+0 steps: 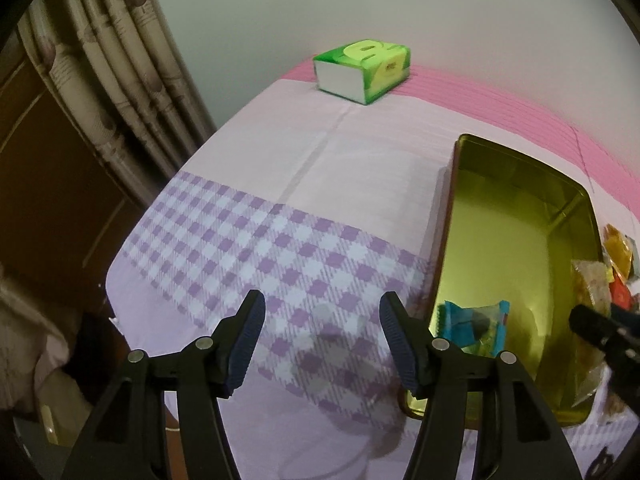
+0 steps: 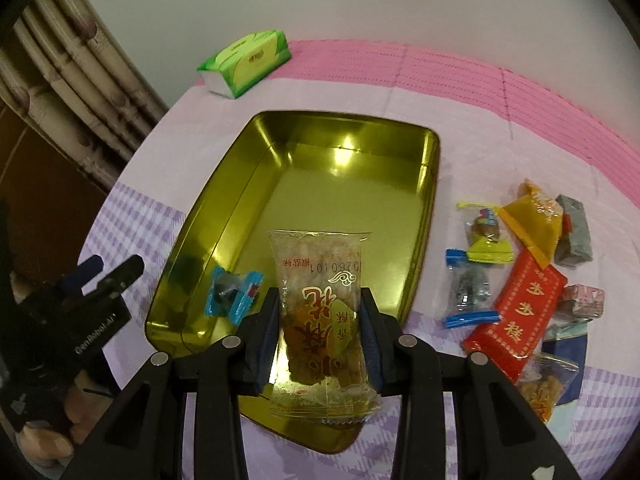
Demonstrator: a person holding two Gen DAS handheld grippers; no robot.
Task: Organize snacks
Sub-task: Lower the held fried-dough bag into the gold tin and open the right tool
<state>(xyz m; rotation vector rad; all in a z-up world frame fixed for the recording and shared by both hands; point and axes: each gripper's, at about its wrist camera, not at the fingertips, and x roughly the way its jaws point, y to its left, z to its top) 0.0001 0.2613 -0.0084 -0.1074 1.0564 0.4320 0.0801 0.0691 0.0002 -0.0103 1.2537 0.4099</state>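
A gold metal tin (image 2: 304,168) lies open on the table; it also shows in the left wrist view (image 1: 516,208). A blue-wrapped candy (image 2: 232,292) lies in its near left corner, also in the left wrist view (image 1: 474,326). My right gripper (image 2: 320,312) is shut on a clear packet of fried snack (image 2: 320,280) and holds it above the tin's near end. Loose snacks lie right of the tin, among them a red packet (image 2: 520,320) and a yellow packet (image 2: 532,220). My left gripper (image 1: 322,316) is open and empty over the cloth left of the tin.
A green tissue pack (image 1: 364,70) sits at the far edge of the pink and purple checked tablecloth (image 1: 280,240). Curtains (image 1: 112,80) hang at the left, beyond the table's left edge.
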